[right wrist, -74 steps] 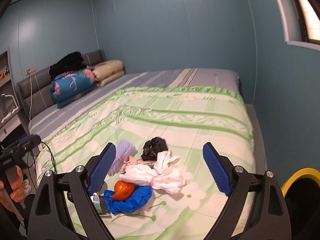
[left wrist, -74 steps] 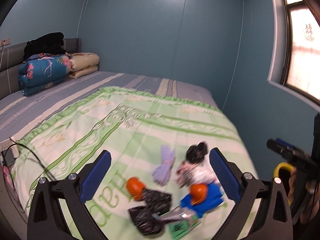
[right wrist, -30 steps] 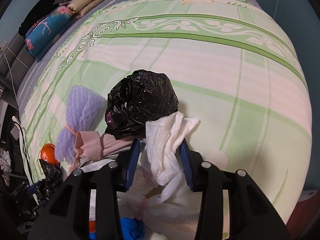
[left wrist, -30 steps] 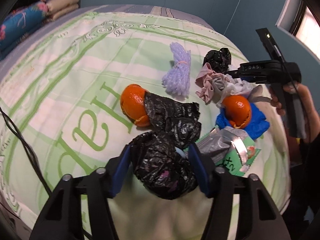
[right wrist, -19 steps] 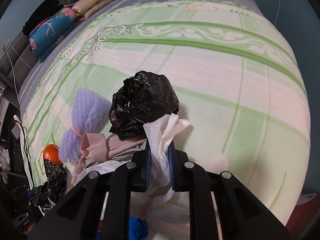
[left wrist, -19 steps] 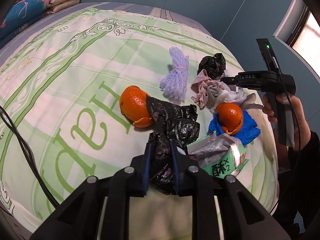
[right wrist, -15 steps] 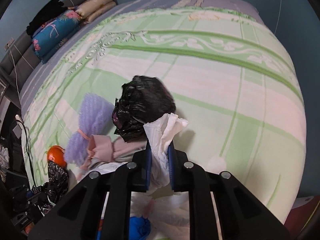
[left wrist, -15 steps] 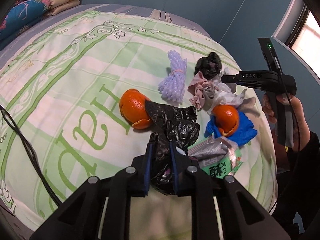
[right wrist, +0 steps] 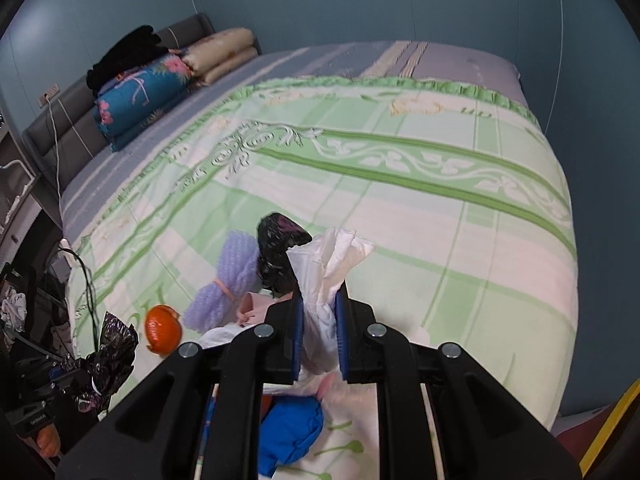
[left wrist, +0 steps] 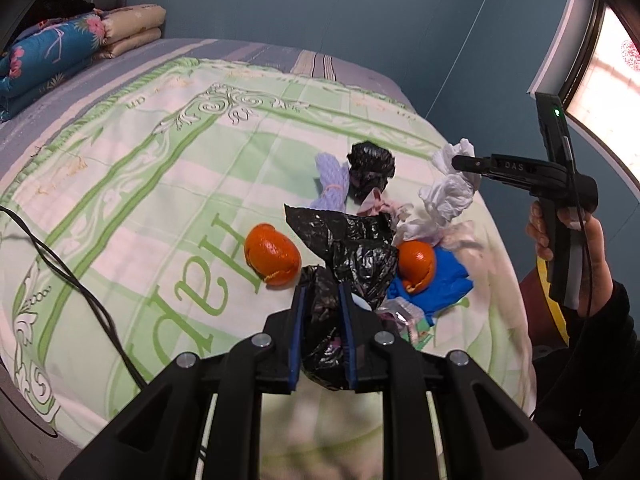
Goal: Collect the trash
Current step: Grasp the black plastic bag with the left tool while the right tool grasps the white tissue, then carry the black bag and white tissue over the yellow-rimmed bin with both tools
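In the left wrist view my left gripper (left wrist: 322,296) is shut on a crumpled black plastic bag (left wrist: 352,248), held just above the green quilt (left wrist: 160,208). My right gripper (right wrist: 319,300) is shut on a white crumpled bag (right wrist: 328,260), which hangs from it off the bed; the left wrist view shows that white bag (left wrist: 448,196) too. On the quilt lie an orange peel (left wrist: 272,254), a second orange (left wrist: 416,260) on a blue wrapper (left wrist: 444,284), a purple foam net (left wrist: 332,184), a small black bag (left wrist: 370,170) and a pink scrap (left wrist: 376,206).
A yellow bin rim (right wrist: 612,428) shows past the bed's near right corner. Folded quilts and pillows (right wrist: 140,92) are stacked at the headboard. A black cable (left wrist: 80,288) runs over the bed's left edge. A hand (left wrist: 568,232) holds the right gripper.
Both grippers went from open to shut, the left on the black bag and the right on the white bag. Both then rose, lifting their loads off the quilt.
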Demonstrator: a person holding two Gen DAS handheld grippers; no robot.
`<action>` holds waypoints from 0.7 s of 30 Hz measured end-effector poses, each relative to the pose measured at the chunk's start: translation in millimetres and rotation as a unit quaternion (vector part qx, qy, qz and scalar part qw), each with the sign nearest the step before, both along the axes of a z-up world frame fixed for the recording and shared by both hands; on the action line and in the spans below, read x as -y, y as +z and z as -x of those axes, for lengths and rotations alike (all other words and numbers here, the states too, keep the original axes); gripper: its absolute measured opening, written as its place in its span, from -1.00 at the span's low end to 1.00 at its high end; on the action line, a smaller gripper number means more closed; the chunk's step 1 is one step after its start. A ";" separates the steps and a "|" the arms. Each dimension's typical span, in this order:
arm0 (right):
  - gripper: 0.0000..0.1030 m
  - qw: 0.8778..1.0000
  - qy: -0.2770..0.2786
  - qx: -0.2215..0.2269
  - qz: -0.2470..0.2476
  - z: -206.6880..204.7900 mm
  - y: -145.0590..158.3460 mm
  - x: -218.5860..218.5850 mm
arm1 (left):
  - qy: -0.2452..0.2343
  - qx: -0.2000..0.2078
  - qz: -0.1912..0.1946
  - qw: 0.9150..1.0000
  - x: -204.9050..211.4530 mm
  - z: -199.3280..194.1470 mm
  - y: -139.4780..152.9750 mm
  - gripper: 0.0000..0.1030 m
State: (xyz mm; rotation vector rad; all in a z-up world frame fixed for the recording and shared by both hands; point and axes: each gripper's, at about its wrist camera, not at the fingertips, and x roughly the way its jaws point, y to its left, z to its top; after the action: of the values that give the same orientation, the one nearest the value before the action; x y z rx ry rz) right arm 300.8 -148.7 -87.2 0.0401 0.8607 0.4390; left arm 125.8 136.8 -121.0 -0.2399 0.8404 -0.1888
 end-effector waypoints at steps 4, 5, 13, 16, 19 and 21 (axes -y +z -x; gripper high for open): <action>-0.75 1.000 0.001 0.015 -0.015 13.3 16.6 9.4 | 0.008 0.014 -0.003 1.000 -3.0 5.3 12.5 -0.70; -0.75 1.000 0.001 0.019 -0.019 17.4 20.9 11.6 | 0.009 0.019 -0.004 1.000 -3.0 7.1 16.4 -0.70; -0.75 0.998 -0.003 0.053 -0.031 47.9 52.6 34.1 | 0.006 0.049 -0.015 0.999 8.6 14.7 41.8 -0.70; -0.75 0.997 -0.010 0.071 -0.037 62.8 68.6 47.8 | 0.000 0.060 -0.016 0.998 17.3 15.7 51.5 -0.70; -0.75 0.995 -0.020 0.088 -0.041 75.8 82.1 60.4 | -0.008 0.074 -0.022 0.997 29.5 17.3 62.6 -0.70; -0.75 0.994 -0.026 0.100 -0.045 84.6 91.8 70.6 | -0.014 0.086 -0.025 0.996 38.7 18.8 71.6 -0.70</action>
State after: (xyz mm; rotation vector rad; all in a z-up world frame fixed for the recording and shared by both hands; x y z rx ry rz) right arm 216.2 -219.3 4.6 0.0990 0.6416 0.4257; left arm 107.0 98.1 -49.4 -0.1622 0.6777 -0.2122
